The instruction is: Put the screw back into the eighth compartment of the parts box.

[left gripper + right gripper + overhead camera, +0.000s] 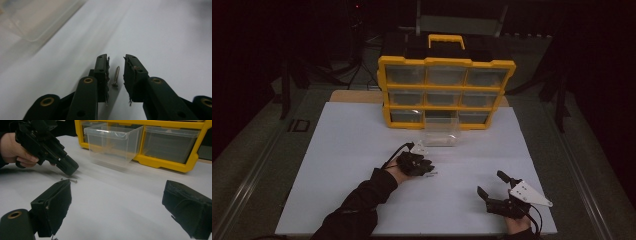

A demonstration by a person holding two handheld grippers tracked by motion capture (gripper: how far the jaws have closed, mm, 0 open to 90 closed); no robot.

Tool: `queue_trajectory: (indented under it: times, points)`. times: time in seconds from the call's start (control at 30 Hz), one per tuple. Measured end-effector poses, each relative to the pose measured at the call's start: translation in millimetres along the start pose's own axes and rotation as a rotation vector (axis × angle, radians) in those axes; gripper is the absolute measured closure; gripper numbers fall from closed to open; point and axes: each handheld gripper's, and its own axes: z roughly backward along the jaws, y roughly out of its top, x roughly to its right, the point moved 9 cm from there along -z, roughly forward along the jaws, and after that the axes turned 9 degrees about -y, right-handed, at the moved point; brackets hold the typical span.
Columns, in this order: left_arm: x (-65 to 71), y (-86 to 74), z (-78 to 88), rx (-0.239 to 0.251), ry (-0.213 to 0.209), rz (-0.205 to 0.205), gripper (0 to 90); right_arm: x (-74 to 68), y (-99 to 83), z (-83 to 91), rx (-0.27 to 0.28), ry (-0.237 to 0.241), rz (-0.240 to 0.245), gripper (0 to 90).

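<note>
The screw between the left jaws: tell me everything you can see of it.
The screw is small, metal-looking and threaded, with a flat head. It lies flat on the white table, head toward the camera and tip pointing away. It sits between the jaws of the left hand-held gripper, which stand narrowly apart on either side of it, with a gap showing on each side.

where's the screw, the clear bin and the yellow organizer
screw (116,76), left gripper view, mid shaft
clear bin (113,146), right gripper view, front wall
yellow organizer (384,92), high view, left frame edge
</note>
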Motion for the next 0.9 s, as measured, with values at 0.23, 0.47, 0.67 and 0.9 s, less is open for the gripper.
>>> queue_trajectory:
  times: [0.23, 0.47, 0.67, 0.9]
  points:
    - [0.8, -4.1, -3.8, -0.047, 0.005, -0.017, 79.9, 0.6, -0.4, 0.3, -0.002, 0.001, -0.001, 8.8]
    - [3.0, -3.6, -5.3, -0.057, 0.003, -0.008, 82.8, 0.1, -0.8, -0.4, -0.003, 0.0, 0.004, 8.8]
    - [3.2, -2.8, -5.3, -0.062, -0.004, 0.005, 86.3, 0.0, -1.0, -0.5, -0.004, 0.0, 0.006, 8.8]
    - [4.7, 8.2, 7.0, -0.024, 0.014, 0.011, 86.7, 0.9, -0.6, 0.0, -0.002, -0.002, 0.004, 8.8]
